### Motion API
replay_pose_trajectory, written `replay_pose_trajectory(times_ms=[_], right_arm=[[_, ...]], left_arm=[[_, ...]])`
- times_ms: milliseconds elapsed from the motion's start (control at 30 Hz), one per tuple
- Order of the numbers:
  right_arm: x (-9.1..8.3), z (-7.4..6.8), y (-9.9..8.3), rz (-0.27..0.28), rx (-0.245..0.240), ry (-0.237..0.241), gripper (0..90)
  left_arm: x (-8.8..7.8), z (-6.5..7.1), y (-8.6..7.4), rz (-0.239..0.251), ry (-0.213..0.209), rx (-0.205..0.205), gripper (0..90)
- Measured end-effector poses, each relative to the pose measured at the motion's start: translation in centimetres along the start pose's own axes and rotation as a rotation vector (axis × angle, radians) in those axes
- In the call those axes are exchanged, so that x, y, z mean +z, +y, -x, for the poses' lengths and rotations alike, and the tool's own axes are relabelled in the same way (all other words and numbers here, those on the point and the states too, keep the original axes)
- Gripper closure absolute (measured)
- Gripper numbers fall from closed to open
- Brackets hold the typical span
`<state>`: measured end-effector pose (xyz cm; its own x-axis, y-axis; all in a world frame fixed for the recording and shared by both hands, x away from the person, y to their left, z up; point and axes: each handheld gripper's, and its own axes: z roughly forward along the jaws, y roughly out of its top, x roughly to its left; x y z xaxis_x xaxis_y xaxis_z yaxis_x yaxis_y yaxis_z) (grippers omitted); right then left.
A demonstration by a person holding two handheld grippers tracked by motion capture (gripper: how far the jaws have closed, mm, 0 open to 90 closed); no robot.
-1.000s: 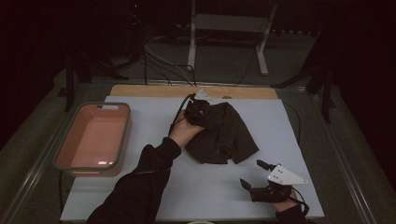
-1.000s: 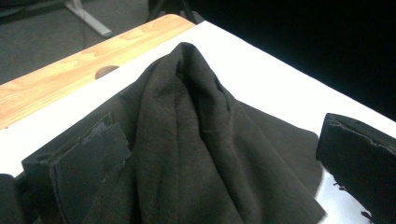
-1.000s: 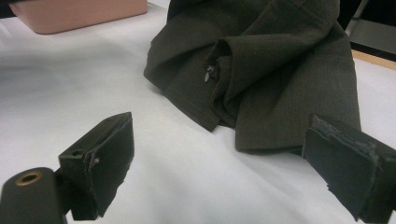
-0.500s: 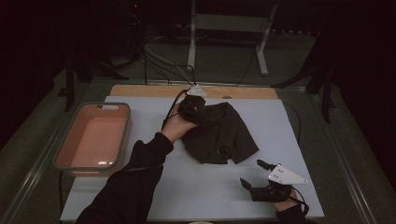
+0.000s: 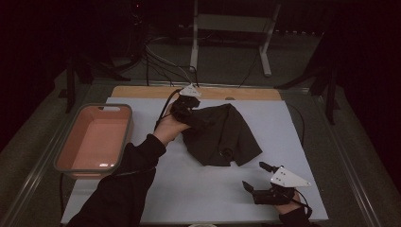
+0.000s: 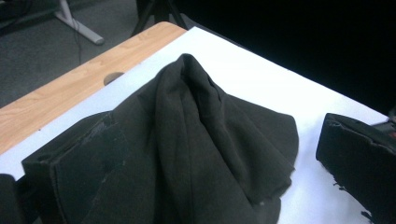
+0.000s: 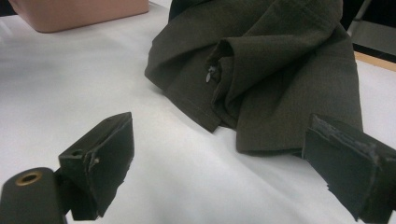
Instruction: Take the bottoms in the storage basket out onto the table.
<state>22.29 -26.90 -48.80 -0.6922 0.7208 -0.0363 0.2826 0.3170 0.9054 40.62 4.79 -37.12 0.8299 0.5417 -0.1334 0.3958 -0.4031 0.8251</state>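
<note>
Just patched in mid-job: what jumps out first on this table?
A crumpled dark olive cloth garment lies mid-table on the white table cover, with the left gripper at its far-left edge, cloth bunched over one jaw. The right gripper waits open at the near right, apart from the garment. An empty pink plastic tub sits at the left.

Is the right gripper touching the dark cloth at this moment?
Apart. In the right gripper view, bare white table lies between the open right gripper and the dark cloth.
</note>
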Motion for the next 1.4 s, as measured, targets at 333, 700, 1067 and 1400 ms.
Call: replay_pose_trajectory(times_ms=[333,700,1067,1400], right_arm=[[-0.1,0.0,0.0,0.006,-0.002,-0.002,9.4],[0.1,-0.1,0.2,0.011,-0.01,0.01,9.3],[0.3,-0.1,0.2,0.015,-0.016,0.02,9.4],[0.4,-0.2,0.2,0.012,-0.019,0.023,9.4]], left_arm=[[-2.2,-0.4,-0.6,0.019,0.007,-0.001,0.2],[-3.7,-0.8,-2.0,0.021,0.012,-0.011,0.2],[-3.9,-0.3,-4.3,0.016,0.005,-0.023,0.3],[-3.1,0.4,-6.7,-0.015,-0.006,-0.024,0.3]])
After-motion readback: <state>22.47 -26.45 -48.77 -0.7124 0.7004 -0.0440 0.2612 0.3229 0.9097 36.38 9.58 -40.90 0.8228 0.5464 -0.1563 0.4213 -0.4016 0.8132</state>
